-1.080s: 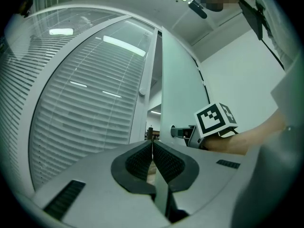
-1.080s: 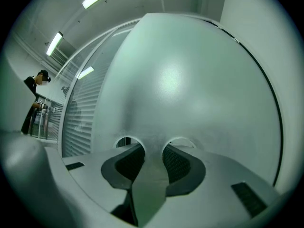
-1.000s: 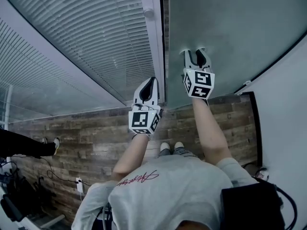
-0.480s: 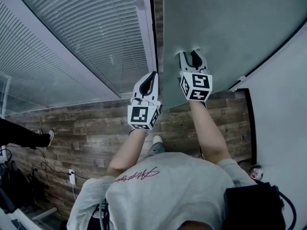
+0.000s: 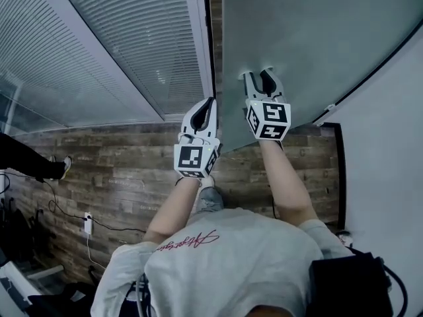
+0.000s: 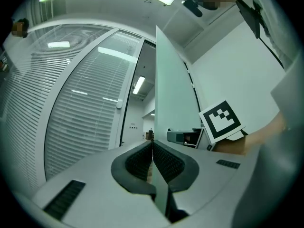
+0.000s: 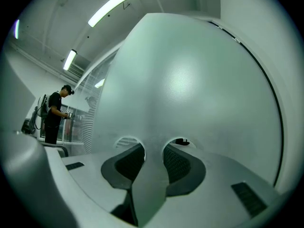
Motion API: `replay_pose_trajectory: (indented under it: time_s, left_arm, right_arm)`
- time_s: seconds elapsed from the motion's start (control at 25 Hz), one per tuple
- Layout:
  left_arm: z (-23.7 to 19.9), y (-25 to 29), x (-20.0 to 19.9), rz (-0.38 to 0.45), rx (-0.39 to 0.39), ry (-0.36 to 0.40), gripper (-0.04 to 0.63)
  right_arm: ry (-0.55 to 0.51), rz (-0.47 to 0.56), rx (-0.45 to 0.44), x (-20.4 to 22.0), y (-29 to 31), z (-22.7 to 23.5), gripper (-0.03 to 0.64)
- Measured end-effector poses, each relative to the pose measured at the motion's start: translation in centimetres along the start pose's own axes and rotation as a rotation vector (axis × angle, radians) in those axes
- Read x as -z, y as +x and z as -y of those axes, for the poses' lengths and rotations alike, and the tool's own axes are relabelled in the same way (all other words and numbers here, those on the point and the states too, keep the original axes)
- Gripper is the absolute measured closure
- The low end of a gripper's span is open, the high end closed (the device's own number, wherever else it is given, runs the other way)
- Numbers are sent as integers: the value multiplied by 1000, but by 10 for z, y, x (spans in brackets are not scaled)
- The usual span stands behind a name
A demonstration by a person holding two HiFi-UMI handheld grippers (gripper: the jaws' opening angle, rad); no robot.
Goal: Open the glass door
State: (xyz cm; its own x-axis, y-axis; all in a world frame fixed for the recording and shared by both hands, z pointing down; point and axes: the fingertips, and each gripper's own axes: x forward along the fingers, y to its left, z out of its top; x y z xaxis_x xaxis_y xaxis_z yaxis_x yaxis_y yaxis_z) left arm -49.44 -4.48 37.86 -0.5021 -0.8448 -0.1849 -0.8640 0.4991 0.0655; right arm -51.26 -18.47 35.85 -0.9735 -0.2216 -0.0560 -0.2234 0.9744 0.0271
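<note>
At the doorway, glass door [image 5: 310, 38] is frosted and stands ajar, its free edge apart from the white door frame [image 5: 198, 45]; a strip of wood floor [image 5: 119, 170] shows in the gap. Left of the frame is a glass wall with blinds [image 5: 112, 45].

Right tool [image 5: 259, 74] has its jaws apart with nothing between them. The tips sit against the flat face of the door [image 7: 190, 89] near its free edge, and look to be touching it.

Left tool [image 5: 209, 104] has its jaws closed together and empty. It sits just beside the door's free edge, on the frame side. From the left gripper view, the tool [image 6: 152, 148] lines up with the door [image 6: 173, 108] seen edge-on, and the right tool's marker cube [image 6: 220, 120] is on the far side of the panel.

White wall [image 5: 390, 144] lies right of the door. A second person [image 7: 54, 115] stands well off, seen in the right gripper view.
</note>
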Motion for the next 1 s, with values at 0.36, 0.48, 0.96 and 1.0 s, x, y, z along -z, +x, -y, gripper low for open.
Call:
replay_pose_trajectory:
  time_s: [0.36, 0.48, 0.96, 1.0]
  left_arm:
    - [50, -44, -6, 16, -36, 1, 578]
    - [64, -56, -10, 17, -34, 4, 578]
    - [135, -100, -15, 4, 158, -6, 578]
    - [145, -105, -15, 2, 187, -3, 578]
  right_arm:
    - [-3, -9, -88, -2, -67, -5, 485]
    - [-17, -33, -120, -3, -91, -5, 485]
    - [-10, -48, -91, -2, -197, 15, 485]
    - [-11, -49, -83, -2, -207, 18, 485]
